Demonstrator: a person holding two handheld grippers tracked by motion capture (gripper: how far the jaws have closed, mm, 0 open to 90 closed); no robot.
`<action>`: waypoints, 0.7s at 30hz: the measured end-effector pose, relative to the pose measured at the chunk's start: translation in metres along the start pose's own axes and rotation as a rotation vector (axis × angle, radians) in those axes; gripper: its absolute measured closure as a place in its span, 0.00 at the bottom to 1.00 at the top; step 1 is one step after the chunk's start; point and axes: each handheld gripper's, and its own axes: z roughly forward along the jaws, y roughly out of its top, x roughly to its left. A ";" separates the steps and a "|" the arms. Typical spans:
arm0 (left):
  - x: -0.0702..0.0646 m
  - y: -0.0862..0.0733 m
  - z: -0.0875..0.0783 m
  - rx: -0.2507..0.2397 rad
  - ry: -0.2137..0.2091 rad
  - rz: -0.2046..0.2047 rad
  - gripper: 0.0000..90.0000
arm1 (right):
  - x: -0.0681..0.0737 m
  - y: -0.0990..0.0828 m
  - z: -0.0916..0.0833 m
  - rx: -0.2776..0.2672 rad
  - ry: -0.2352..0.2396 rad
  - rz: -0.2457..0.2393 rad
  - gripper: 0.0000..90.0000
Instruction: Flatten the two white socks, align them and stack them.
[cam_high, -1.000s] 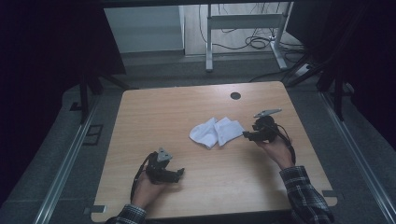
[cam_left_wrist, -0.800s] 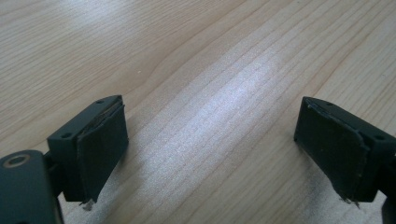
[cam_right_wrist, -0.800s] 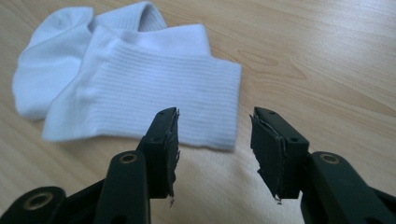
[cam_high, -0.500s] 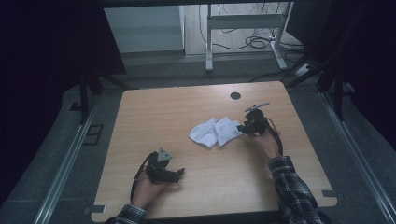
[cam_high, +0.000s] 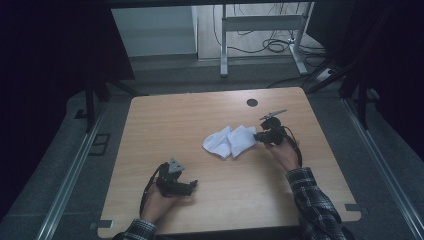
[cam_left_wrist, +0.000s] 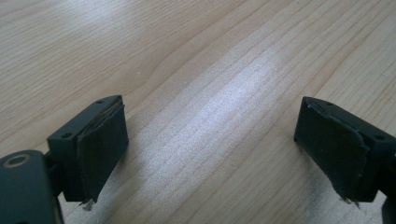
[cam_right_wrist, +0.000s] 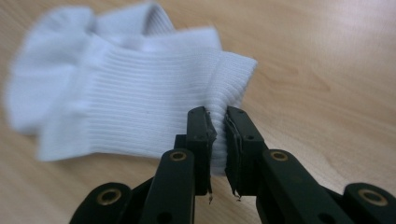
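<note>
near the middle of the light wooden table (cam_high: 210, 115), slightly right, a pair of white ribbed cotton socks (cam_high: 230, 141) is lying bunched, two overlapping. the right gripper (cam_right_wrist: 217, 122) has just been closing and is pinching a sock's cuff edge. the left gripper (cam_left_wrist: 210, 140) is resting near the front edge, jaws spread wide over bare wood.

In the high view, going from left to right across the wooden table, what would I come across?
Left gripper → white socks → right gripper, its jaws having just been closing on the edge of a sock → the person's checked sleeve.
</note>
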 end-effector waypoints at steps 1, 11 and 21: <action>0.000 0.000 0.000 0.000 0.000 0.000 0.11 | 0.000 0.000 0.000 0.000 0.000 0.000 0.88; 0.000 0.000 0.000 0.000 0.000 0.004 0.11 | 0.025 0.040 -0.060 -0.099 0.062 -0.052 0.88; 0.000 0.000 0.000 -0.004 0.002 0.004 0.11 | 0.018 0.062 -0.123 -0.208 0.040 -0.040 0.88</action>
